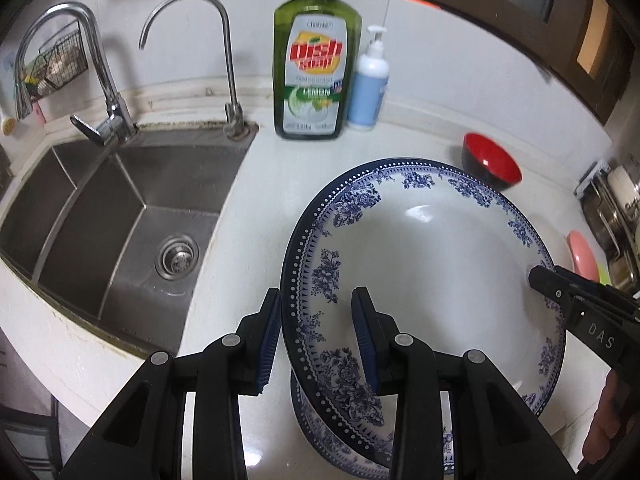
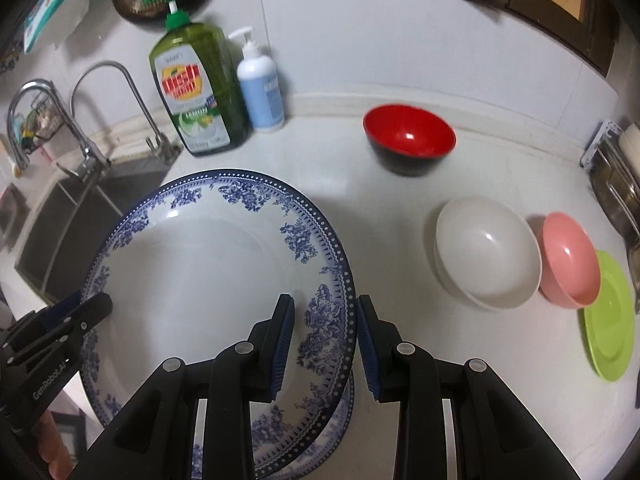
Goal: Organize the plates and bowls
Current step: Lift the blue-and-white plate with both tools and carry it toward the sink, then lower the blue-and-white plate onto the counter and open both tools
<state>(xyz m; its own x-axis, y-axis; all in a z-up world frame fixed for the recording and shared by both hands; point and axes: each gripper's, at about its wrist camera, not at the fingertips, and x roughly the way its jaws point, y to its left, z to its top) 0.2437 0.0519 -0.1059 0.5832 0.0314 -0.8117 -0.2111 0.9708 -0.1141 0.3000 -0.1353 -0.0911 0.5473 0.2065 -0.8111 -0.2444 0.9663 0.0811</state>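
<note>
A large blue-and-white floral plate (image 1: 440, 272) (image 2: 200, 280) hangs tilted just above a second plate of the same pattern (image 1: 340, 436) (image 2: 320, 440) that lies on the white counter. My left gripper (image 1: 318, 336) (image 2: 96, 304) is shut on the upper plate's left rim, one finger over it and one under. My right gripper (image 2: 326, 340) (image 1: 536, 276) is shut on the right rim. To the right stand a red-and-black bowl (image 2: 408, 136) (image 1: 494, 164), a white bowl (image 2: 486, 248), a pink bowl (image 2: 570, 260) and a flat green plate (image 2: 612, 320).
A steel sink (image 1: 120, 220) with two faucets (image 1: 100, 80) fills the left side. A green dish-soap bottle (image 1: 316, 72) and a blue pump bottle (image 1: 370, 80) stand at the back wall. A metal rack (image 2: 616, 184) sits at the far right.
</note>
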